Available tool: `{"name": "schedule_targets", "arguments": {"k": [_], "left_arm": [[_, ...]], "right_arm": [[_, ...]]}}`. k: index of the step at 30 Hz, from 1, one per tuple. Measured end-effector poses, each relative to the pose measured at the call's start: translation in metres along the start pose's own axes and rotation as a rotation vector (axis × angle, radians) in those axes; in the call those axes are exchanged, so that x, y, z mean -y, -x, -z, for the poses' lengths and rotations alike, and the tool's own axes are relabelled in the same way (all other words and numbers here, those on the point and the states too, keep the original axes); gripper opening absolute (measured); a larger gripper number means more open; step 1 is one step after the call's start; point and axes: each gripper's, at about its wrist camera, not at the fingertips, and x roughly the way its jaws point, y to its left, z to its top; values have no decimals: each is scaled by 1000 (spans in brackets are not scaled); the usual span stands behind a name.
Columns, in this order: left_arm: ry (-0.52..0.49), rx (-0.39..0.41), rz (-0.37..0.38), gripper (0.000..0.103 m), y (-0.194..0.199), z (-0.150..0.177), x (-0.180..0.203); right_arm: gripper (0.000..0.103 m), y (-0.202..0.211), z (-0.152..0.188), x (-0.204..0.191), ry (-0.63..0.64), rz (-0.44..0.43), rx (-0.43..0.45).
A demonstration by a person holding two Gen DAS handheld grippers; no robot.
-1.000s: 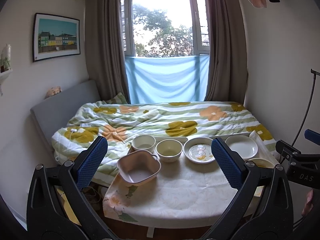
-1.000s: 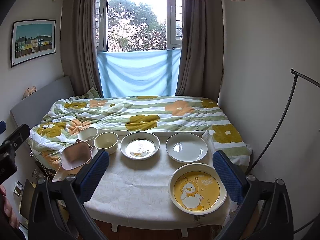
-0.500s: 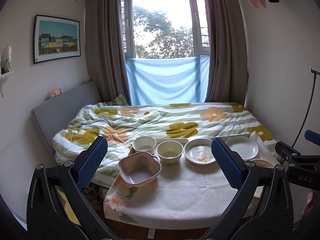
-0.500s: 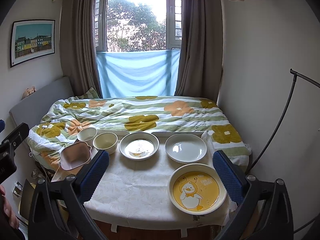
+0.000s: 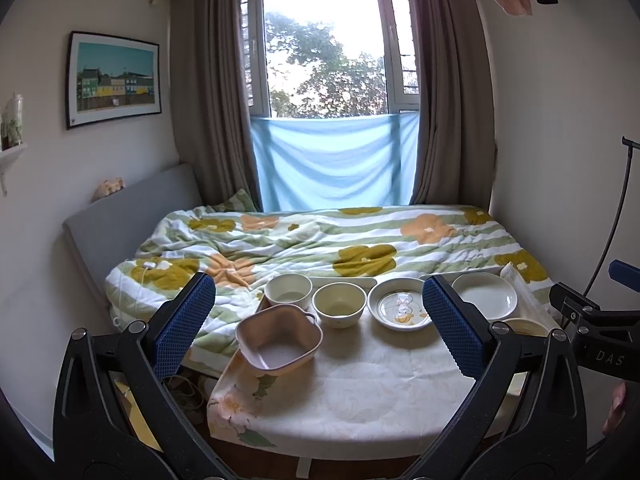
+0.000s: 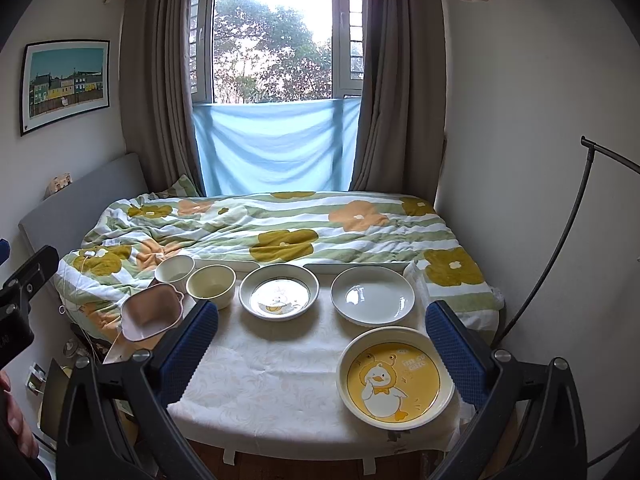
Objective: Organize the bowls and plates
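Bed (image 6: 280,228): a flowered quilt is spread over it; it runs from the window to the far edge of the desk, so little room is left behind the crockery.
Desk (image 6: 280,380): it is covered with a pale cloth; its near half is bare and nothing is stacked yet.
What has changed: almost nothing; against the views of a second ago only a slight drift of the left camera is seen, and every dish is found where it was. The sorting is judged not yet begun.
Duck plate (image 6: 395,378): the largest dish, yellow, laid at the near right corner of the desk, between the right jaws in view but not touched.
White plate (image 6: 373,294): set just behind the duck plate, plain and empty.
Patterned deep plate (image 6: 279,291): placed left of the white plate, apart from it.
Pink handled bowl (image 5: 279,340): set at the left edge of the desk, part of it over the edge in the right view; a nudge could tip it off.
Cream bowl (image 5: 339,305): stood just behind the pink bowl, beside a white cup-like bowl (image 5: 288,290).
Left gripper (image 5: 320,324): jaws are spread wide, nothing held, kept back from the desk.
Right gripper (image 6: 322,344): jaws are spread wide, nothing held.
In the way: nothing is seen between the jaws and the dishes.
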Motion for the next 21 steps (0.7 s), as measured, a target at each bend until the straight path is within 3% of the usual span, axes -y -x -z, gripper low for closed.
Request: {"name": "schedule_targets", "arguments": {"k": [21], "left_arm": [[-2,8,-4,103,-2,-3,3]], "right_arm": [[103,-1,0,1,-1,-4,-3]]}}
